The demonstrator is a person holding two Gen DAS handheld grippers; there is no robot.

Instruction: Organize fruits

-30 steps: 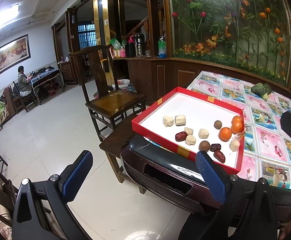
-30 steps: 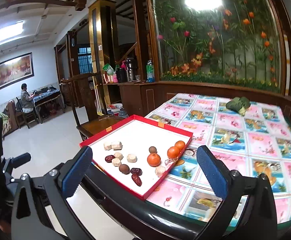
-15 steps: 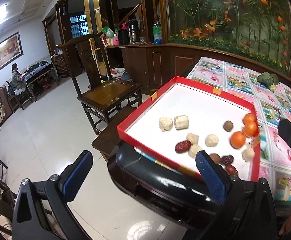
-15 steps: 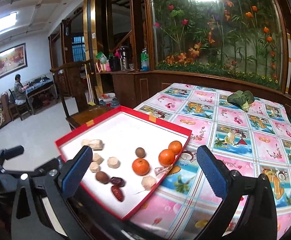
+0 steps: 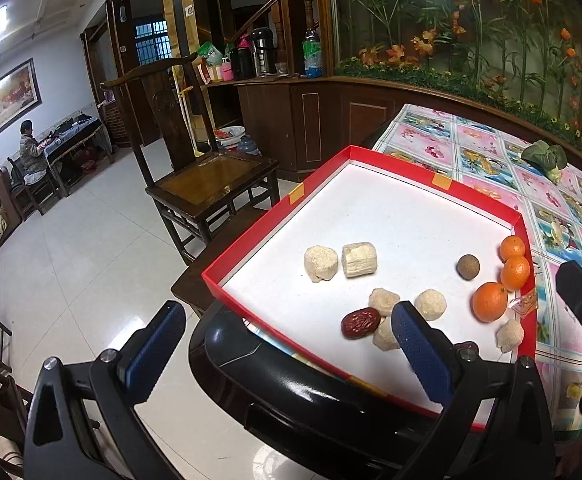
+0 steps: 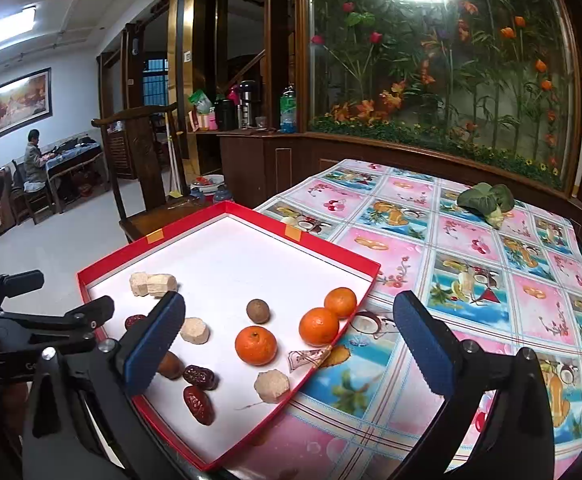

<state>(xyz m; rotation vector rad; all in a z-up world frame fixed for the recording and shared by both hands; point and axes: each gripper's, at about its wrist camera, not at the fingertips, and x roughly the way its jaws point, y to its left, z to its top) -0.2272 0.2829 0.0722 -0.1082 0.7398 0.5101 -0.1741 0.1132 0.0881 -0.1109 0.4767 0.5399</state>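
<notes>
Both grippers have come closer to the tray (image 6: pixel 333 254) than a second ago, so the fruits look bigger in both views. The left gripper (image 5: pixel 287 354) has its jaws wide apart and holds nothing; its right finger (image 5: pixel 419 346) stands over the near part of the tray, in front of a date (image 5: pixel 359 323) and some pale chunks (image 5: pixel 431 304). The right gripper (image 6: pixel 291 342) is also spread wide and empty, and it hangs above the tray's right corner.

The tray is red with a white floor and lies on the left part of the table (image 6: pixel 487 280), which has a cloth with fruit pictures. Inside it, three oranges (image 6: pixel 256 345) lie near the right rim; two of them touch each other and the third is a little apart. A brown round fruit (image 6: pixel 258 311) lies just beside them. Two dates (image 6: pixel 199 376) lie close together near the front rim, and another date (image 6: pixel 134 321) shows partly behind the right gripper's left finger (image 6: pixel 155 346). Two pale chunks (image 6: pixel 153 284) lie touching at the far left side of the tray. A small clear wrapper (image 6: pixel 307 358) rests on the right rim. Green leaves (image 6: pixel 485 198) lie far back on the table, well apart from the tray. A wooden chair (image 5: pixel 207 180) stands on the floor beside the table.
</notes>
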